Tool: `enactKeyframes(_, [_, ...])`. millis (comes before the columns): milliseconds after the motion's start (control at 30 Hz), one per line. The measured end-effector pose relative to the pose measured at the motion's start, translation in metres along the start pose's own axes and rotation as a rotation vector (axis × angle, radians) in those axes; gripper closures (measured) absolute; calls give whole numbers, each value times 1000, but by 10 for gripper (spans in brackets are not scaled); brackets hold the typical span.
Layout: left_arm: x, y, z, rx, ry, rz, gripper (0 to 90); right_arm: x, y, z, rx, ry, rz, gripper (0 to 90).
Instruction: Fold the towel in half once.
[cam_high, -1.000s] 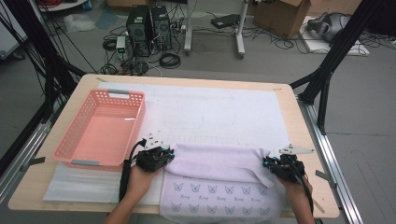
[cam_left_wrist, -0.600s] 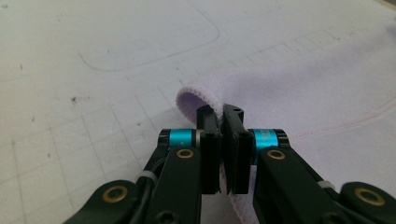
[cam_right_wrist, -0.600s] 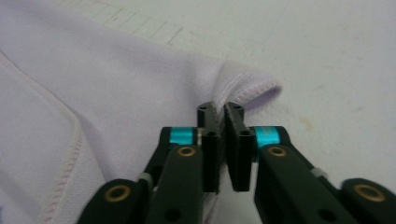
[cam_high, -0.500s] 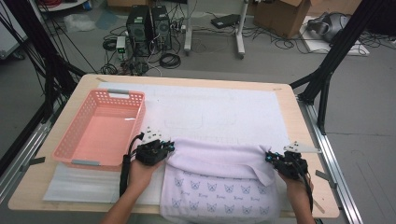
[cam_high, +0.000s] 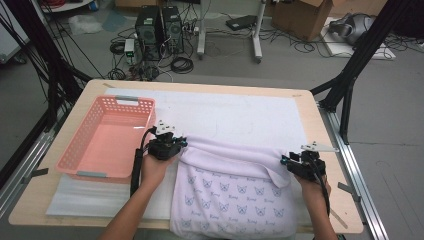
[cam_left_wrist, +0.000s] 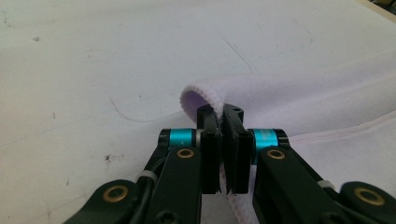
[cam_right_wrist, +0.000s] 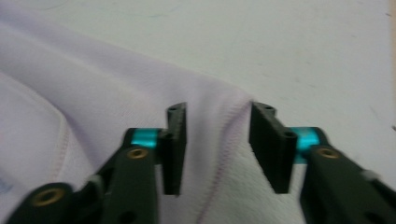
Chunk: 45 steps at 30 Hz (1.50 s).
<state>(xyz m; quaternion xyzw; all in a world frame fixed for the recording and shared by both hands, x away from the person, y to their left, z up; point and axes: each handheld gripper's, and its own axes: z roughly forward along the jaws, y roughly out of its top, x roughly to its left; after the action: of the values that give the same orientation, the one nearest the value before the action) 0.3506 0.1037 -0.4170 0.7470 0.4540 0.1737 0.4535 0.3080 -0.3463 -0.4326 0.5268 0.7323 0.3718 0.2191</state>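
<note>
Left hand-held gripper (cam_high: 165, 145) sits at the folded edge of the lilac cloth (cam_high: 235, 195), just beside the pink basket (cam_high: 75, 155); your right hand-held gripper (cam_high: 306, 162) is at the fold's other end, near the bench's (cam_high: 320, 120) right edge. The cloth lies across the front of the bench and hangs over its front edge.

Left gripper view: jaws clamped together on the cloth's hem (cam_left_wrist: 205, 95).

Right gripper view: jaws apart, straddling the hem (cam_right_wrist: 224, 126), gripping nothing.

You look mid-fold, I'd say. Next move likely calls for both ends being treated alike: pinch, or release.
</note>
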Motion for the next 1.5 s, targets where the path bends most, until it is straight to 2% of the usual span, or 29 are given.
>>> enactKeyframes(33, [0,0,0,-2,-2,-3,857,-2,-2,1,8,4,30,447])
enactKeyframes(100, [0,0,-1,-1,-4,-4,856,-5,-4,3,28,23,49,430])
enactKeyframes(200, [0,-1,0,0,-3,-11,856,-1,-5,12,92,53,29,435])
enactKeyframes(267, [0,-2,0,1,-1,-15,856,3,-4,13,95,23,-9,501])
enactKeyframes(300, [1,-2,0,4,-1,-13,856,3,-4,13,101,23,-12,600])
enactKeyframes(333, [1,-2,0,2,-3,-17,856,3,-3,12,100,50,-16,796])
enactKeyframes(367, [1,-3,1,5,0,-15,856,4,-3,13,105,91,-18,827])
enactKeyframes(433, [2,-2,1,-1,0,-17,856,10,-1,13,112,61,-72,851])
enactKeyframes(500, [4,-1,1,-11,-1,-30,857,7,1,13,96,66,-67,858])
enactKeyframes(600, [6,4,2,-8,11,-28,857,2,7,10,19,54,-46,860])
enactKeyframes(667, [9,10,4,-26,26,-34,857,2,14,9,-20,34,-57,861])
enactKeyframes(733, [13,17,6,-35,35,-54,857,0,24,12,-34,27,-67,860])
enactKeyframes(800, [17,24,11,-37,48,-65,857,-4,33,18,-35,34,-49,860])
enactKeyframes(933, [27,35,24,-43,74,-81,856,-9,50,32,-35,27,-45,859])
enactKeyframes(1067, [38,43,38,-48,91,-125,856,-14,65,47,-35,9,-55,859])
enactKeyframes(1133, [42,49,43,-45,102,-127,856,-15,73,52,-38,2,-57,858])
enactKeyframes(1200, [45,57,46,-40,104,-108,855,-17,79,57,-42,-2,-47,857])
enactKeyframes(1233, [46,59,47,-59,106,-107,855,-17,82,59,-44,-7,-39,857])
enactKeyframes(1267, [47,59,47,-73,105,-125,855,-18,84,61,-46,-10,-37,857])
enactKeyframes(1367, [51,55,52,-44,105,-145,854,-19,88,67,-41,-12,-29,857])
enactKeyframes(1500, [52,52,54,-18,86,-127,845,-16,88,74,-27,-21,-38,853])
